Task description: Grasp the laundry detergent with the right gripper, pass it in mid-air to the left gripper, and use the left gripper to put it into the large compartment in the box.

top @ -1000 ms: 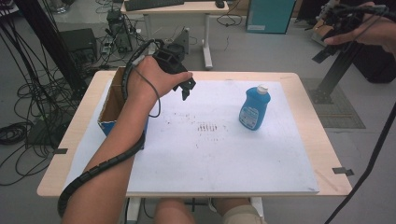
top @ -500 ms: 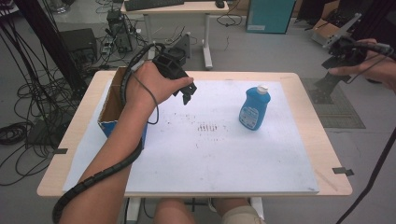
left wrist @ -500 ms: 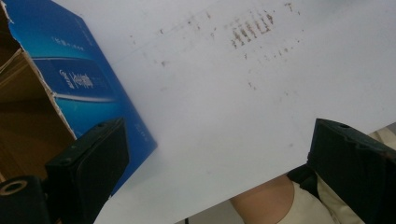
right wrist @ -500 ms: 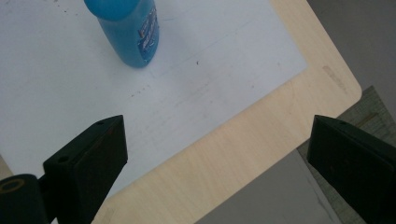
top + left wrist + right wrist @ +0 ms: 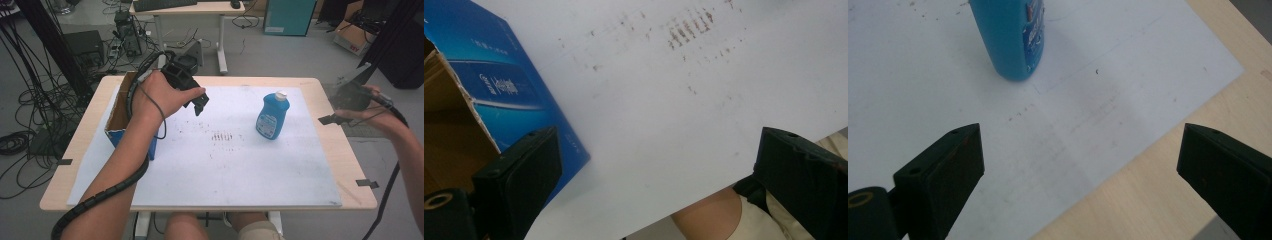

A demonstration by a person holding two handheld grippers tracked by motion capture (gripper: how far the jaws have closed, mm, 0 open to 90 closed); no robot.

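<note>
Since the earlier frames the right tongs (image 5: 334, 111) have come down from the upper right corner of the high view to the right edge of the worktop (image 5: 345, 150), right of centre in the frame, while the left tongs (image 5: 200, 104) have stayed over the upper left part of the white sheet (image 5: 240, 170), and the blue bottle (image 5: 272, 116) has not moved. In the left gripper view the left tongs (image 5: 659, 185) stand wide apart with nothing between them, hanging above the sheet with the blue cardboard box (image 5: 499, 80) at the left of the frame and the brown smudges (image 5: 689, 30) at the top. In the right gripper view the right tongs (image 5: 1080, 175) are likewise spread wide and empty, over the corner where the sheet meets the bare wood, and the bottle (image 5: 1010, 37) stands upright on the sheet at the top of the frame, well apart from them. In the high view the bottle is right of centre on the sheet, its white cap on, between the two tongs and touched by neither.
</note>
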